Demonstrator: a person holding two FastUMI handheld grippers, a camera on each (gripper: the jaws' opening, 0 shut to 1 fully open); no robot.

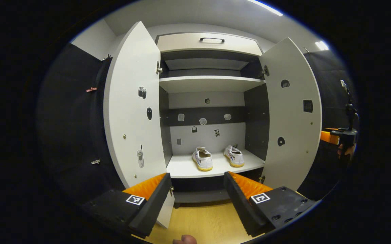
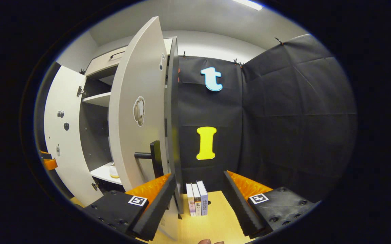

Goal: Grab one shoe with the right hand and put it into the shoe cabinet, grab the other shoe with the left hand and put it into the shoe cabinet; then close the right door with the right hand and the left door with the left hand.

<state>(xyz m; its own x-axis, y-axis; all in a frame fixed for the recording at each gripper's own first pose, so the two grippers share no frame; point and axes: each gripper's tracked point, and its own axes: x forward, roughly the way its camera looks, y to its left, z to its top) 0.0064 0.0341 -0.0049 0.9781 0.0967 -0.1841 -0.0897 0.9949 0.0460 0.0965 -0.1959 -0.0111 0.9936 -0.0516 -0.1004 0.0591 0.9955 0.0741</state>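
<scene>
Two white shoes stand side by side on the bottom shelf [image 1: 185, 168] of the shoe cabinet, the left shoe [image 1: 203, 159] and the right shoe [image 1: 234, 156], toes toward me. Both doors hang wide open: the left door [image 1: 131, 101] and the right door [image 1: 293, 112]. My left gripper [image 1: 197, 176] faces the shelf from some way back, open and holding nothing. My right gripper [image 2: 199, 174] is open too, close to the outer face of the right door [image 2: 138, 118], whose free edge runs just beside one of its fingers. The door's black handle [image 2: 152, 156] sticks out above that finger.
A drawer [image 1: 209, 42] with a dark handle tops the cabinet. An upper shelf [image 1: 212, 83] is bare. Three books [image 2: 197, 202] stand on the wooden floor [image 2: 212, 223] against the black cloth wall, right of the cabinet. The floor [image 1: 205, 220] in front is light wood.
</scene>
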